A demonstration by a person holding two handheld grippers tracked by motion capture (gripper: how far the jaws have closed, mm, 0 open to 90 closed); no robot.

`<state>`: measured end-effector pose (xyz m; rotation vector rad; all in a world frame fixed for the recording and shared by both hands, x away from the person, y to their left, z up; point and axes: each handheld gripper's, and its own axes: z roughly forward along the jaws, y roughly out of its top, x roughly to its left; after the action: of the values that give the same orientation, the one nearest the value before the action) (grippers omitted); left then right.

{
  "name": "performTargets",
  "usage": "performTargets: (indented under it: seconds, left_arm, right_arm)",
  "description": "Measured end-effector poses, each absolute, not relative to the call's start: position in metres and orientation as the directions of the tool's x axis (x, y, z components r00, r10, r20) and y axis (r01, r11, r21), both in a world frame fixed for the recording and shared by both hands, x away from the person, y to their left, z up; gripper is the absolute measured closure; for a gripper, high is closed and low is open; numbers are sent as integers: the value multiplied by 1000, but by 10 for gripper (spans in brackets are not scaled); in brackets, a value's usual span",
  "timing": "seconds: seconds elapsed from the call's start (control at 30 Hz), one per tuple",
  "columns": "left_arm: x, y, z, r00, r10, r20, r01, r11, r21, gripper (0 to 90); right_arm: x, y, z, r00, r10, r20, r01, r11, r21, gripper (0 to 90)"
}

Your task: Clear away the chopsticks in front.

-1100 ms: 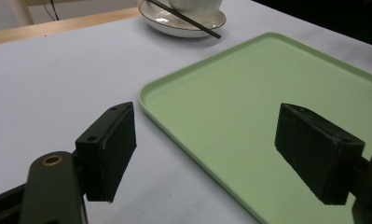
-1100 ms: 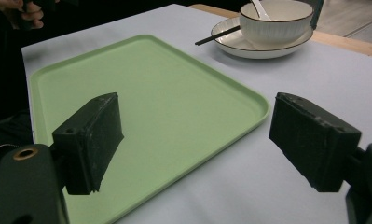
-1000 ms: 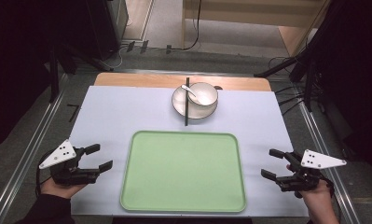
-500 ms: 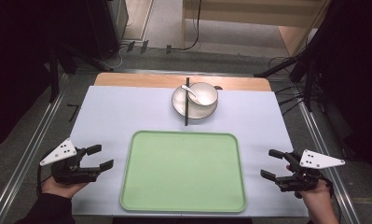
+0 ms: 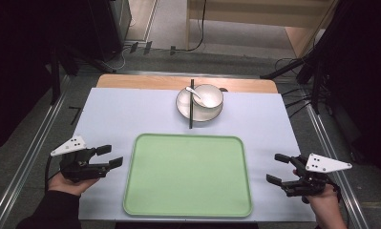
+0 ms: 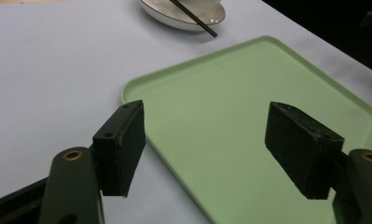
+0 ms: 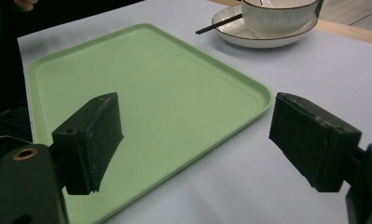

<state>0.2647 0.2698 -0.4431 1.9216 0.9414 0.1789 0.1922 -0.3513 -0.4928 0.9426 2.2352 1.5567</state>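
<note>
The left gripper (image 5: 103, 156) and the right gripper (image 5: 280, 168) both hang with jaws spread wide and empty, one at each short side of the green tray (image 5: 188, 176). The tray lies flat on the worktop (image 5: 111, 114), between the two pairs of jaws and slightly ahead of them. Well beyond both sits a plate (image 5: 184, 106) carrying a bowl (image 5: 208, 96) with a spoon (image 5: 195, 92) in it, and a black chopstick (image 5: 191, 107) lies across the plate's rim. I judge that chopstick the main hazard: loose and overhanging, it could roll off if either jaw nudges the plate. Lifting the bowl one-sided might also tip the spoon out.
</note>
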Motion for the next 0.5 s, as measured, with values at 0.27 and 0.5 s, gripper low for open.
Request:
performTargets:
  seconds: [0.27, 0.5]
  left_arm:
    - [294, 242, -437, 668, 694, -269, 611, -306, 730, 307]
    - [316, 218, -430, 663, 699, -269, 628, -322, 708, 302]
  right_arm:
    - [192, -352, -494, -749, 646, 150, 369, 218, 903, 174]
    - [192, -352, -494, -749, 646, 148, 372, 225, 900, 174]
